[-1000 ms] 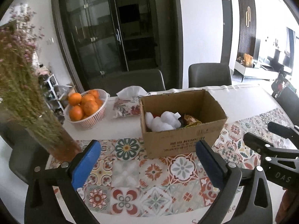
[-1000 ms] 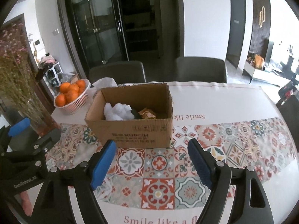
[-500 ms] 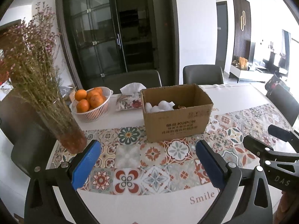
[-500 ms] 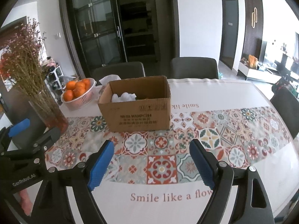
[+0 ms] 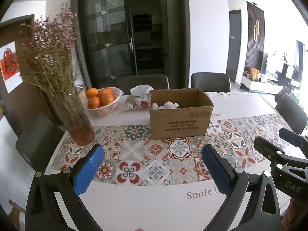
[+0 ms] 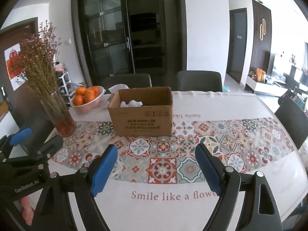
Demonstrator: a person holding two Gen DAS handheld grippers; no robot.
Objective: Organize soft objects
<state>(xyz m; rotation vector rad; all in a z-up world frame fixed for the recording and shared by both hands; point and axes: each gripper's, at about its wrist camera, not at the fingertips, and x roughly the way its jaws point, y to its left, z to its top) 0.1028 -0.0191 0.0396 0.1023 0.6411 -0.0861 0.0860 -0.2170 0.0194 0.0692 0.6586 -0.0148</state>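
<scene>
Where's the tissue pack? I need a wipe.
In the left wrist view, the tissue pack sits at the table's far side, between the basket of oranges and the cardboard box.

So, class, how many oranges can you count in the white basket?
5 in the white basket: orange back left, orange front left, orange front right, orange middle, orange at the back. More may lie hidden underneath.
</scene>
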